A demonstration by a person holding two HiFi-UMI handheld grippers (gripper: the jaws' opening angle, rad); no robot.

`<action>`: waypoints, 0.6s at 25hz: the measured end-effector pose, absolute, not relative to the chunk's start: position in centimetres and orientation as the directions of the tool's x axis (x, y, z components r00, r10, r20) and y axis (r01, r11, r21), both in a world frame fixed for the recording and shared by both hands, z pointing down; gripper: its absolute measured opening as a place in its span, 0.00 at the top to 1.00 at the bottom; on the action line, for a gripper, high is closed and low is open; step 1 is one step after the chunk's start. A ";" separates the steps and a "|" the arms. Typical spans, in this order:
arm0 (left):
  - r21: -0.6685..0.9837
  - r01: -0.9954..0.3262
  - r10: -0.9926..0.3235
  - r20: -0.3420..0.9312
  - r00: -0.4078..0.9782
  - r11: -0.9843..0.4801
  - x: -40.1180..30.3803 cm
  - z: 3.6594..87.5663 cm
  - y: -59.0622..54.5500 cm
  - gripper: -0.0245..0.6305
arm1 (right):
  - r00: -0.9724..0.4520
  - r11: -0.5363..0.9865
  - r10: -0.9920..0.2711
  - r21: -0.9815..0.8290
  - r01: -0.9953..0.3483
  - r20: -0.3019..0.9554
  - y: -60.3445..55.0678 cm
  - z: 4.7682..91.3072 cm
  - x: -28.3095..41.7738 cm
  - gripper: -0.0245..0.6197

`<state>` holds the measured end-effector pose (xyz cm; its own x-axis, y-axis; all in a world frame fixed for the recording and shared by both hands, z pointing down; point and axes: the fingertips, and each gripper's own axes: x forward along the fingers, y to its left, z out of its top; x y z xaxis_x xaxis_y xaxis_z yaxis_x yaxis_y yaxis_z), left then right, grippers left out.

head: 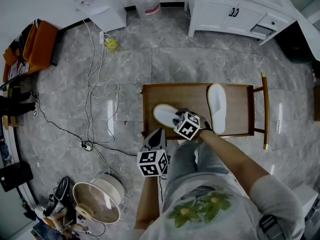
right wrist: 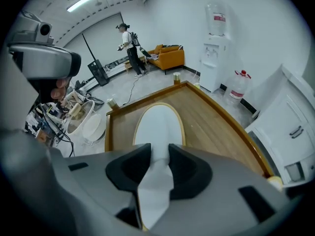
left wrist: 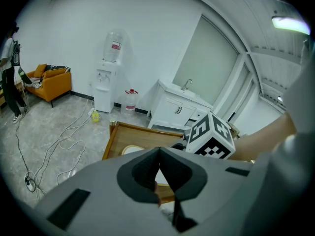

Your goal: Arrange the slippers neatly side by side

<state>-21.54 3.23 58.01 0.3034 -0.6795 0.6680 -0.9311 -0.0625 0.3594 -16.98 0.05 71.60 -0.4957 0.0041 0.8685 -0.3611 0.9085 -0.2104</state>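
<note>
While your left gripper (left wrist: 158,154) hangs closed and empty, your right gripper (right wrist: 160,151) clamps the near slipper (right wrist: 160,123) on the table (right wrist: 221,127).

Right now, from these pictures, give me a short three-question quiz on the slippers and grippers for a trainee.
1. What is the right gripper clamped on? A: a floor cable. B: the slanted slipper. C: nothing.
2. True or false: the slanted slipper and the straight slipper lie parallel and touching on the wooden table.
3. Fill in: the left gripper has its jaws ____, with nothing between them.
Key: 1 B; 2 false; 3 shut.
</note>
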 end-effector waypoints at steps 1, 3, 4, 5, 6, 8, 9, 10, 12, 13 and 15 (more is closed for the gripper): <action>0.360 -0.931 -0.678 0.669 0.305 -0.064 -21.6 58.1 3.2 0.94 | -0.488 0.907 0.006 -0.210 -0.365 0.873 0.1 71.8 -16.9 0.80; 0.360 -0.931 -0.675 0.671 0.307 -0.066 -21.6 58.3 3.2 0.94 | -0.468 0.907 -0.004 -0.194 -0.374 0.884 0.2 72.2 -16.7 0.89; 0.360 -0.931 -0.675 0.671 0.308 -0.067 -21.6 58.3 3.1 0.94 | -0.460 0.906 -0.013 -0.184 -0.381 0.888 0.2 72.3 -16.5 0.90; 0.361 -0.930 -0.674 0.671 0.309 -0.067 -21.6 58.3 3.0 0.94 | -0.456 0.903 -0.019 -0.181 -0.390 0.890 0.2 72.4 -16.5 0.91; 0.363 -0.929 -0.674 0.670 0.310 -0.066 -21.6 58.3 2.9 0.94 | -0.456 0.896 -0.021 -0.185 -0.404 0.890 0.2 72.4 -16.4 0.91; 0.367 -0.928 -0.673 0.670 0.313 -0.067 -21.6 58.3 2.8 0.94 | -0.466 0.867 -0.026 -0.212 -0.451 0.884 0.0 72.2 -16.4 0.91; 0.369 -0.927 -0.672 0.670 0.316 -0.068 -21.7 58.3 2.7 0.94 | -0.474 0.848 -0.027 -0.230 -0.477 0.880 0.0 72.0 -16.5 0.91; 0.370 -0.926 -0.671 0.670 0.318 -0.070 -21.6 58.4 2.7 0.94 | -0.481 0.828 -0.031 -0.247 -0.504 0.876 -0.1 72.0 -16.5 0.91; 0.371 -0.925 -0.668 0.670 0.323 -0.075 -21.5 58.6 2.6 0.94 | -0.489 0.788 -0.048 -0.268 -0.554 0.871 -0.6 71.9 -16.4 0.91; 0.372 -0.925 -0.667 0.671 0.325 -0.077 -21.5 58.7 2.6 0.94 | -0.491 0.768 -0.059 -0.274 -0.578 0.869 -0.8 71.8 -16.2 0.91; 0.373 -0.924 -0.665 0.671 0.328 -0.080 -21.4 58.8 2.6 0.94 | -0.490 0.727 -0.080 -0.285 -0.624 0.868 -1.2 71.9 -15.8 0.91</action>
<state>-21.38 2.55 58.82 0.3282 -0.6650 0.6708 -0.9243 -0.0795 0.3733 -15.80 -1.17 71.90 -0.4900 -0.0798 0.8680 -0.6240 0.7275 -0.2853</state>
